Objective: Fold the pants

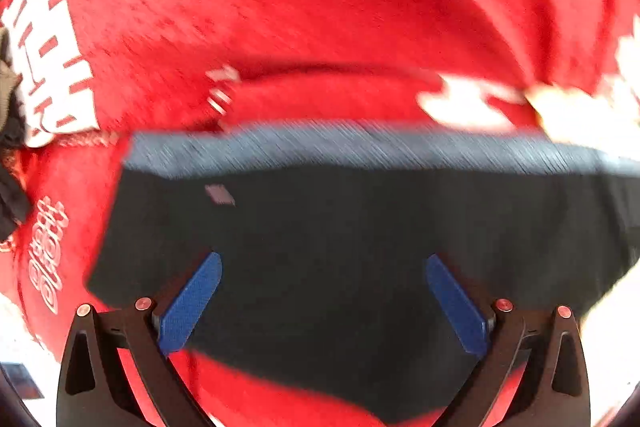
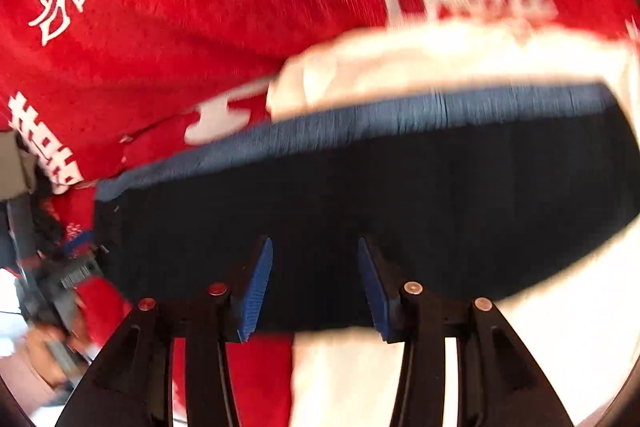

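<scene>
- Pants (image 1: pixel 340 227) fill the lower half of my left wrist view: a dark, flat rectangle with a lighter blue band along its far edge, lying on a red cloth (image 1: pixel 280 7) printed with white characters.
- My left hand-held gripper (image 1: pixel 323 301) hangs over the near part of the pants, blue pads spread wide and nothing between them. I judge it is placed there to come down on the near edge for a fold, though I cannot tell whether the tips touch the fabric.
- Motion blur smears this view. A small pale patch on the pants may be a label; I cannot read it. The pants' right end runs out of frame, and something dark at the far left is cut off.
- In my right wrist view the pants (image 2: pixel 400 187) again lie flat on the red cloth (image 2: pixel 200 7), with a white stretch beneath their right side whose nature I cannot make out.
- My right hand-held gripper (image 2: pixel 316 289) sits at the near edge, pads apart but narrower than the left, holding nothing that I can see. The edge passes behind the pads, so contact is uncertain.
- At lower left a hand (image 2: pixel 44 343) grips the other tool, blurred.
</scene>
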`<state>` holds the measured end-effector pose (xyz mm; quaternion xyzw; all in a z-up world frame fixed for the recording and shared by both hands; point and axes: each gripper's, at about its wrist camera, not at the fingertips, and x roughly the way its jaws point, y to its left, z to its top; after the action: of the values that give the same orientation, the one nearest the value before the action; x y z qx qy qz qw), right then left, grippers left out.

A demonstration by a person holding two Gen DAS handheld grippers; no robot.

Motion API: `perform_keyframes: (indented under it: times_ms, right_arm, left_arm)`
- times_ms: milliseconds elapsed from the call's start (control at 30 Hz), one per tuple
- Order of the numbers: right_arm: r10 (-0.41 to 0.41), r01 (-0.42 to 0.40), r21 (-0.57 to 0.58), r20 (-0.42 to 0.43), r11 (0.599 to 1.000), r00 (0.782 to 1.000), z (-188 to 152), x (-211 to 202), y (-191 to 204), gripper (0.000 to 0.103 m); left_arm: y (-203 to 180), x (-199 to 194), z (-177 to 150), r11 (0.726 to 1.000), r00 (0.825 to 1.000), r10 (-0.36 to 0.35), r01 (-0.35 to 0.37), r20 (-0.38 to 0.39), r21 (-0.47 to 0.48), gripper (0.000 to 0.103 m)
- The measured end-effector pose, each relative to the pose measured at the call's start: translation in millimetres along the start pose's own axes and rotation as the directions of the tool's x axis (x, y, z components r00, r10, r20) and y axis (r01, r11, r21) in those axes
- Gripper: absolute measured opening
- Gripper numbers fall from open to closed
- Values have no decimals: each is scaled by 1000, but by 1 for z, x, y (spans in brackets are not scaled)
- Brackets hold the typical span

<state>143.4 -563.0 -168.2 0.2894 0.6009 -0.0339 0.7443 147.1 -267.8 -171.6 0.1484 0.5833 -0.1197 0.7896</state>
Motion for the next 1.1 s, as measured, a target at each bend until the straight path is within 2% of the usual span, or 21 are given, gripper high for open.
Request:
perform_keyframes:
  times_ms: [67, 100, 133, 167, 233, 267, 333, 400, 500, 567, 700, 833, 933, 1000, 1033, 1067, 1100]
  right_arm:
    - [12, -11, 6, -30, 1000, 999, -20, 6, -2, 39]
    - [-12, 12, -2, -45, 1000, 999, -26, 12, -3, 37]
    - [-47, 47, 0, -56, 999, 997, -30, 19, -10, 29]
    - [-47, 47, 7, -58, 999, 997, -37, 21, -20, 13]
    - [-35, 39, 82, -42, 996, 999, -38, 11, -39, 6]
    - [-34, 37, 101, -35, 994, 999, -36, 5, -42, 6]
    - [-38, 42, 136, -28, 990, 999, -44, -9, -54, 15]
    - [-15, 21, 181, -33, 983, 999, -53, -19, -68, 18]
    - [20, -15, 278, -15, 961, 1000, -68, -36, -98, 33]
    - [14, -16, 329, 8, 944, 1000, -70, -36, -120, 36]
    - [6, -44, 452, 85, 891, 996, -68, -57, -171, 36]
    - [-30, -69, 551, 170, 831, 985, -47, -69, -227, 36]
    - [-32, -123, 630, 229, 767, 973, -33, -66, -269, 36]
    - [-33, -136, 655, 240, 743, 970, -24, -58, -284, 35]
    - [-29, -141, 664, 238, 734, 971, -19, -57, -292, 18]
    - [-12, -159, 660, 248, 734, 969, -15, -59, -295, 9]
    - [-4, -172, 649, 260, 741, 966, -13, -63, -293, 9]
  left_arm:
    - [-21, 4, -22, 998, 1000, 15, -14, -18, 55, 103]
    - [-36, 10, -35, 996, 998, 42, -38, -49, 87, 103]
    - [-36, 20, -42, 994, 997, 56, -50, -61, 95, 103]
    - [-29, 18, -46, 999, 999, 33, -32, -17, 39, 103]
    - [-23, 16, -45, 1000, 998, 10, -10, -56, 6, 103]
    - [-20, 13, -43, 1000, 997, 17, -17, -74, 8, 103]
    - [-21, 5, -37, 998, 995, 42, -38, -96, 40, 103]
    - [-25, -7, -33, 997, 994, 51, -45, -102, 60, 103]
    - [-42, -21, -38, 998, 996, 29, -23, -82, 66, 103]
    - [-63, -30, -30, 997, 998, 6, -1, -64, 80, 103]
    - [-109, -29, -19, 993, 998, -39, 43, -46, 109, 103]
    - [-161, -17, 1, 990, 998, -61, 63, -16, 123, 103]
    - [-192, -2, 7, 991, 999, -39, 43, -32, 127, 103]
    - [-202, 11, 9, 993, 998, -20, 27, -59, 115, 103]
    - [-205, 14, 8, 994, 998, -11, 17, -61, 109, 103]
    - [-206, 14, 8, 995, 998, -6, 12, -56, 104, 103]
    - [-206, 13, 7, 995, 999, -3, 8, -51, 100, 103]
